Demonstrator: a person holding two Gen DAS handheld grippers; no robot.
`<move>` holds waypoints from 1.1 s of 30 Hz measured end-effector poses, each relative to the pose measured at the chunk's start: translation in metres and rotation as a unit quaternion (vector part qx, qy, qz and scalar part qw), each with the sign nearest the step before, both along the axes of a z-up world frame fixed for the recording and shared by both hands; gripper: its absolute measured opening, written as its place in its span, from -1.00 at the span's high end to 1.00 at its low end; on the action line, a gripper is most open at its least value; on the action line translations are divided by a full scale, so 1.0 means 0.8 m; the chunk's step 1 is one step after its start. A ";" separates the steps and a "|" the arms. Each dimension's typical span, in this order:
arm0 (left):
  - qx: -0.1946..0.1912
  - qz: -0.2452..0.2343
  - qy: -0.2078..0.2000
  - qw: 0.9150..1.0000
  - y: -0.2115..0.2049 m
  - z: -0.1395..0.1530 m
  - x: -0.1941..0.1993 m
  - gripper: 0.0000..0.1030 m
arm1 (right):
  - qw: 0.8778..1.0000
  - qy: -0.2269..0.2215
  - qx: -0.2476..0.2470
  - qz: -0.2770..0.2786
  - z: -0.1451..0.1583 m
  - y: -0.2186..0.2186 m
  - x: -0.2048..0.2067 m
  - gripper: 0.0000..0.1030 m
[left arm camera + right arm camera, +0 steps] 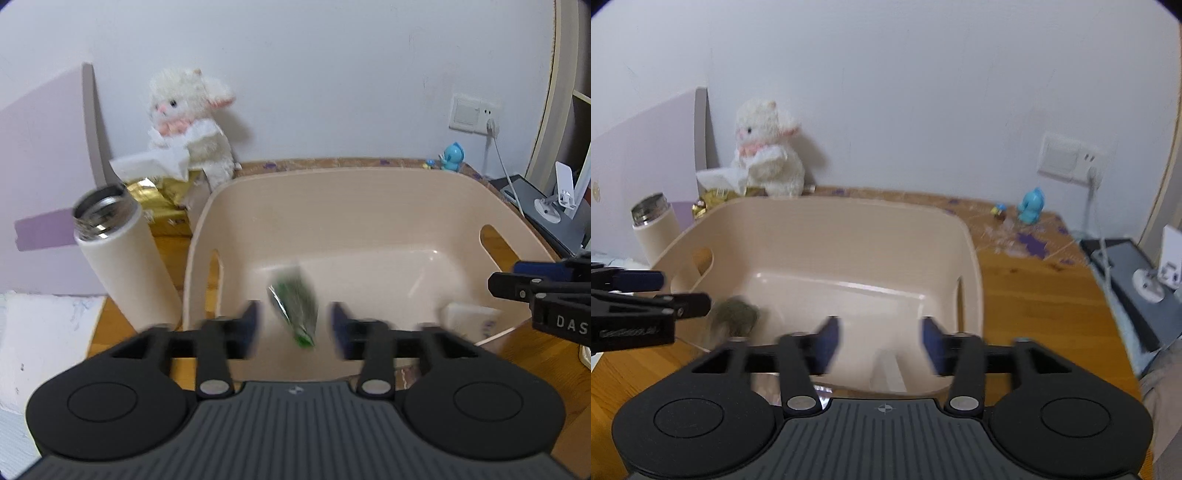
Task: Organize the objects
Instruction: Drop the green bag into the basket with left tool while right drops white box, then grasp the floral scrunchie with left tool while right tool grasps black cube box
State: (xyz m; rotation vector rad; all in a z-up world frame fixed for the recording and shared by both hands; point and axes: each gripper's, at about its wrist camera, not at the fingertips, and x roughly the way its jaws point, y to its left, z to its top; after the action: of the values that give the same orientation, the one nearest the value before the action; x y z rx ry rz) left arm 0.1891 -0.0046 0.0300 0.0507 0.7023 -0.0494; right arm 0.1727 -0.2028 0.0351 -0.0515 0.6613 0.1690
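Note:
A beige plastic bin point(369, 206) with cut-out handles stands on the wooden table; it also shows in the right wrist view point(849, 229). A green packet point(295, 306), blurred by motion, is between and just beyond the open fingers of my left gripper point(293, 328), over the bin's inside; neither finger touches it. The packet shows as a green blur in the right wrist view point(735, 317). A white flat object point(469, 319) lies in the bin's near right corner. My right gripper point(877, 341) is open and empty above the bin's near edge.
A cream thermos point(122, 258) with an open steel mouth stands left of the bin. A white plush lamb point(188, 122) sits on a gold tissue box point(162, 203) behind it. A blue toy point(452, 157) stands by the wall socket point(474, 114). A dark device point(1134, 284) lies at right.

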 end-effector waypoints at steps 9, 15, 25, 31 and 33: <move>-0.008 -0.006 -0.038 0.999 0.018 0.037 -0.065 -0.75 | 1.000 -0.010 0.013 -0.001 0.019 -0.018 -0.058 -0.99; 0.005 -0.007 -0.028 1.000 0.025 0.029 -0.093 -0.76 | 1.000 0.023 -0.005 0.001 -0.005 -0.021 -0.079 -1.00; -0.002 -0.004 0.029 1.000 0.037 -0.026 -0.107 -0.76 | 0.996 0.092 -0.014 0.004 -0.067 -0.013 -0.076 -1.00; -0.005 -0.008 0.067 0.998 0.037 -0.057 -0.099 -0.76 | 0.993 0.109 -0.038 0.004 -0.101 -0.001 -0.064 -1.00; -0.006 -0.008 0.076 0.997 0.036 -0.066 -0.093 -0.76 | 0.992 0.113 -0.046 0.004 -0.112 0.003 -0.058 -1.00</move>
State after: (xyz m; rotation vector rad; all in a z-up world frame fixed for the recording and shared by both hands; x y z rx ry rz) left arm 0.1143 0.0244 -0.0227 0.0420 0.8529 -0.0728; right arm 0.1259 -0.2006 -0.0545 -0.1239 0.8958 0.1531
